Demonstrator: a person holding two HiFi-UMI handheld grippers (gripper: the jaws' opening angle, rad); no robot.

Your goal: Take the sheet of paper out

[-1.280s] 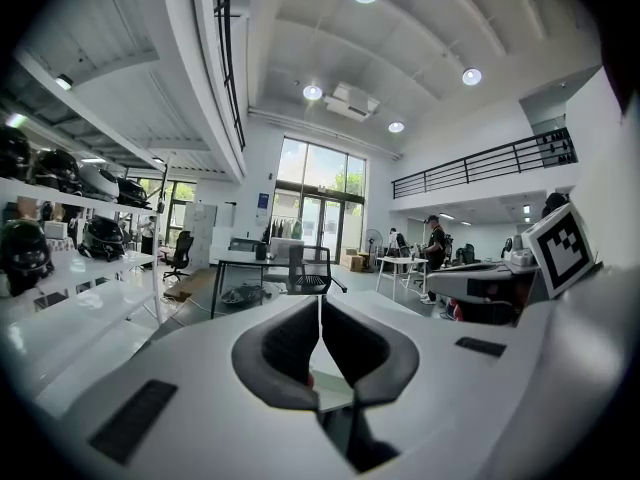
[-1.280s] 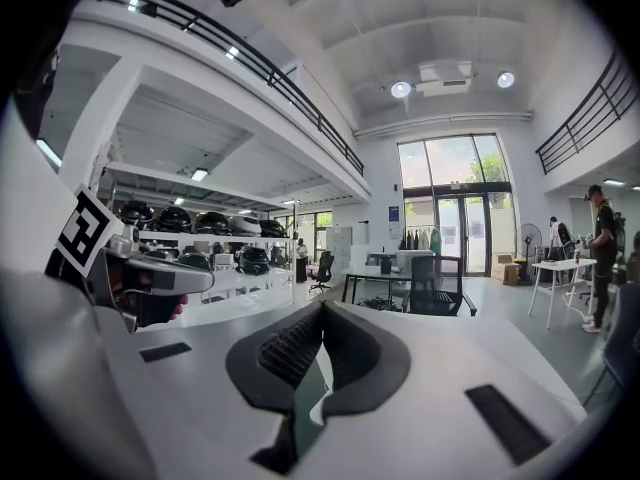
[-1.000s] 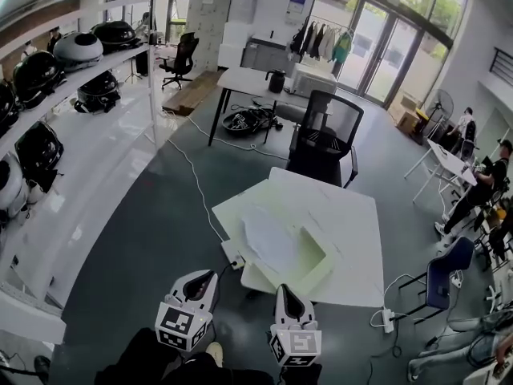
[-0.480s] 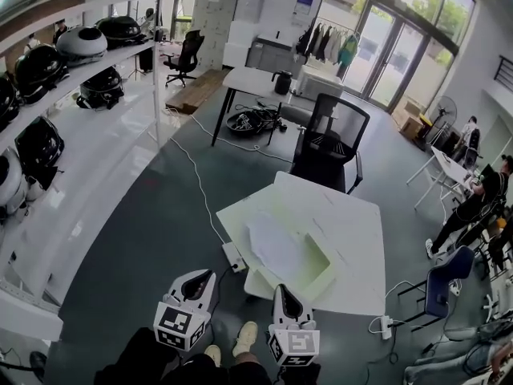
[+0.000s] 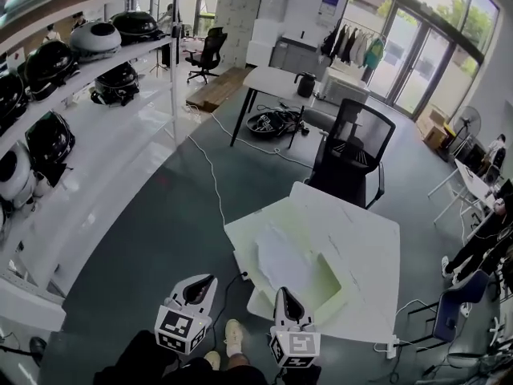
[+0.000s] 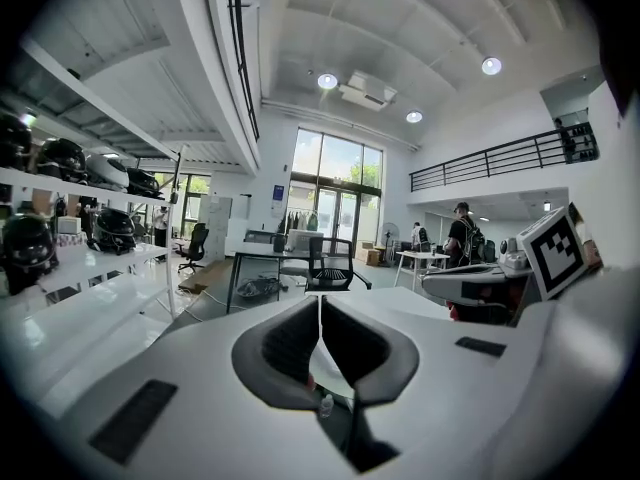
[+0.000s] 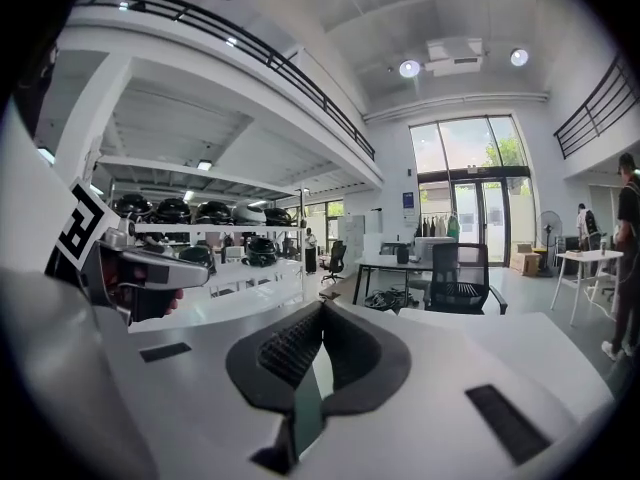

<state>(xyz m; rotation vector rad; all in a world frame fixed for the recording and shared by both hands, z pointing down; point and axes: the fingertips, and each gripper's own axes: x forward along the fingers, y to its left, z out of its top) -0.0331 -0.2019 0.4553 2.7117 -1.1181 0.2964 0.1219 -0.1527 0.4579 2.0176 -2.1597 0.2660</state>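
A white shelving rack (image 5: 104, 159) runs to the left of the left gripper (image 5: 207, 281). A white table (image 5: 369, 239) stands ahead of both grippers, with a black office chair (image 5: 353, 151) beyond it. On the table, just ahead of the right gripper (image 5: 283, 293), lies an open pale-green box (image 5: 330, 285). The crumpled sheet of paper (image 5: 279, 257) lies inside, behind the box's near wall. A white cable (image 5: 215, 184) crosses the floor ahead of the left gripper. Both grippers' jaws are closed and empty.

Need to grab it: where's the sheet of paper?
In the head view, the sheet of paper lies in the pale open box on the white table, just ahead of the right gripper.
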